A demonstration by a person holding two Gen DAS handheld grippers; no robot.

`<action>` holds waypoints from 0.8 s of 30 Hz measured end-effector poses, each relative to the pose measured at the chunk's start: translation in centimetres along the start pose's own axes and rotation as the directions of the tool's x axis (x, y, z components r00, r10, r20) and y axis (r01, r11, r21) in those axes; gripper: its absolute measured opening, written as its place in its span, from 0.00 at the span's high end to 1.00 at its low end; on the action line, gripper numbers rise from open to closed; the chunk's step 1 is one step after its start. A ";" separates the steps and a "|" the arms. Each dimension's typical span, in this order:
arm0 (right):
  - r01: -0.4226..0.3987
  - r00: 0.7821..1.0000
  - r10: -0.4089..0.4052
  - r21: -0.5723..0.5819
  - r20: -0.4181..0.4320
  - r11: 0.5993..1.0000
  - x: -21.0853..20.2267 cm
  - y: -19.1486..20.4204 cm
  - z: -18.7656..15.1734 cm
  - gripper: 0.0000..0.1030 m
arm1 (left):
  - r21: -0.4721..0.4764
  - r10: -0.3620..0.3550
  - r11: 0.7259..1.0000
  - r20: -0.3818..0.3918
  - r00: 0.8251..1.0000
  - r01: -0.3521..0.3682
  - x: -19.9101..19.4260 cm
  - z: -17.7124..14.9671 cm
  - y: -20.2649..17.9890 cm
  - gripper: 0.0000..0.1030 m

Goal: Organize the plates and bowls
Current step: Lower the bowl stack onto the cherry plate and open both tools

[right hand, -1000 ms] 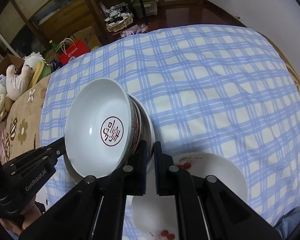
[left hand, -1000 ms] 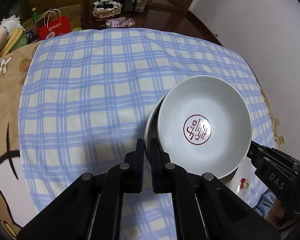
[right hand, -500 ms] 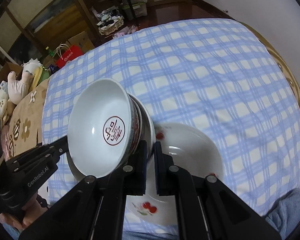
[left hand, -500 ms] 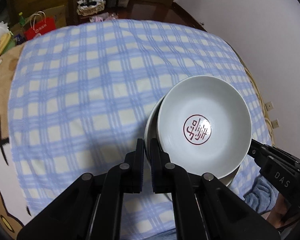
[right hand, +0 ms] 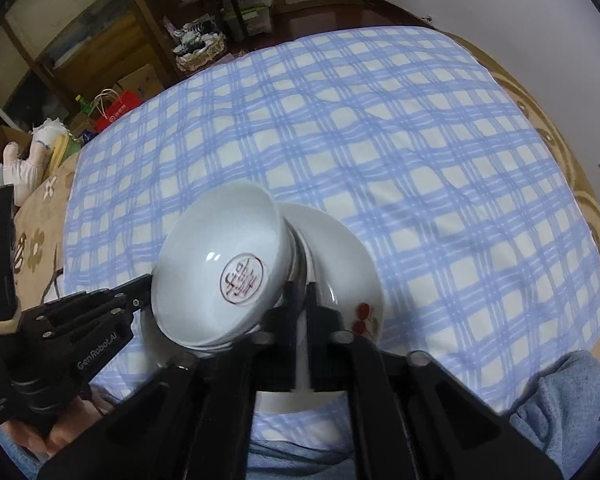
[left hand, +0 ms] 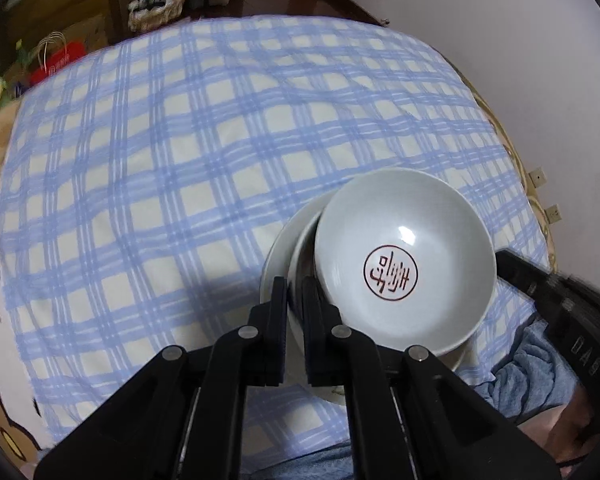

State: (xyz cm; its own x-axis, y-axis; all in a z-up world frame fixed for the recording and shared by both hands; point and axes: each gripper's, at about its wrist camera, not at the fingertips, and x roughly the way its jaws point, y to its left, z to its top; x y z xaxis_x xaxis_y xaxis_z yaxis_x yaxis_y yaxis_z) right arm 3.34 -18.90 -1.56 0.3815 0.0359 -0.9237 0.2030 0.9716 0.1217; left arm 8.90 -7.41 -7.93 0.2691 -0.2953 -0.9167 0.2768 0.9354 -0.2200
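A stack of white bowls, the top bowl (left hand: 404, 256) bearing a red round seal mark, is held between both grippers over the near edge of the blue plaid bed cover. My left gripper (left hand: 295, 292) is shut on the left rim of the bowl stack. My right gripper (right hand: 300, 296) is shut on its right rim. In the right wrist view the top bowl (right hand: 220, 268) tilts toward the left gripper (right hand: 140, 300). A white plate with red cherries (right hand: 340, 264) lies directly under the stack; whether the stack touches it I cannot tell.
The blue plaid cover (left hand: 204, 152) spreads over the bed beyond the stack. A tan floral blanket (right hand: 40, 236) lies to the left. Shelves, a basket (right hand: 198, 52), a red bag (right hand: 120, 108) and plush toys (right hand: 24, 160) stand past the far edge. A white wall is on the right.
Both grippers have carried the bowl stack toward the near edge, over the cherry plate. The plate, earlier beside the stack, is now beneath it. The stack tilts more to the left.
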 end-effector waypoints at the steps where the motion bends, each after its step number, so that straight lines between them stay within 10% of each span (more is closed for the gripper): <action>1: 0.014 0.999 -0.013 -0.008 0.039 1.000 -0.7 -0.2 0.2 0.99 | 0.006 -0.017 1.000 0.013 1.000 0.017 -0.3 0.1 -0.3 0.94; 18: -0.033 0.994 0.032 0.011 0.105 0.999 -3.8 -1.4 -2.1 0.99 | 0.067 0.066 0.995 0.110 0.992 -0.074 -5.4 -1.4 -0.1 0.80; 24: -0.044 0.983 0.045 -0.010 0.178 0.999 -6.3 -1.7 -3.9 0.91 | 0.108 0.116 0.984 0.201 0.973 -0.139 -8.3 -3.5 -0.2 0.59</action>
State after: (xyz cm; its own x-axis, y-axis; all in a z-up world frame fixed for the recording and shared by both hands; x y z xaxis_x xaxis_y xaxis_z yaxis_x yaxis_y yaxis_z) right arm -2.95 -19.81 2.64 0.5445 0.0377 -0.8379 0.1770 0.9713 0.1587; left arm 3.36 -4.51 -1.44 0.4790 -0.2180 -0.8503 0.3342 0.9410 -0.0531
